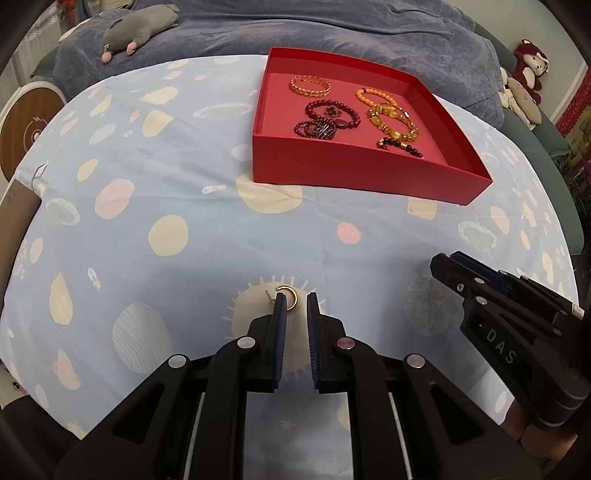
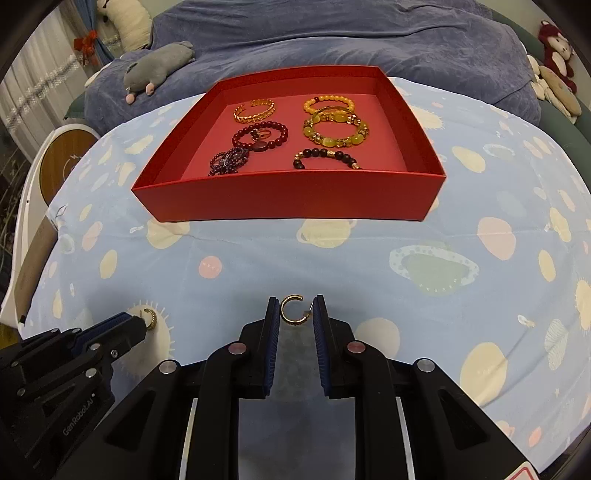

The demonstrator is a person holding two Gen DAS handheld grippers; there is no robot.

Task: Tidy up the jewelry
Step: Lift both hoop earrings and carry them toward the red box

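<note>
A red tray (image 1: 354,168) (image 2: 291,199) holds several bead bracelets and rings. Two gold hoop earrings lie on the blue patterned cloth. One earring (image 1: 291,297) lies just past the tips of my left gripper (image 1: 295,301), partly behind the left finger; it also shows in the right wrist view (image 2: 150,318). The other earring (image 2: 292,310) lies between the tips of my right gripper (image 2: 294,306). Both grippers are open with a narrow gap and hold nothing. My right gripper also shows in the left wrist view (image 1: 448,267), and my left gripper in the right wrist view (image 2: 135,328).
The cloth (image 1: 166,206) covers a round table. Behind it is a blue bed cover with a grey plush toy (image 1: 136,31) (image 2: 159,66). Red and beige plush toys (image 1: 528,81) sit at the far right. A white and wooden round device (image 1: 22,125) stands at the left.
</note>
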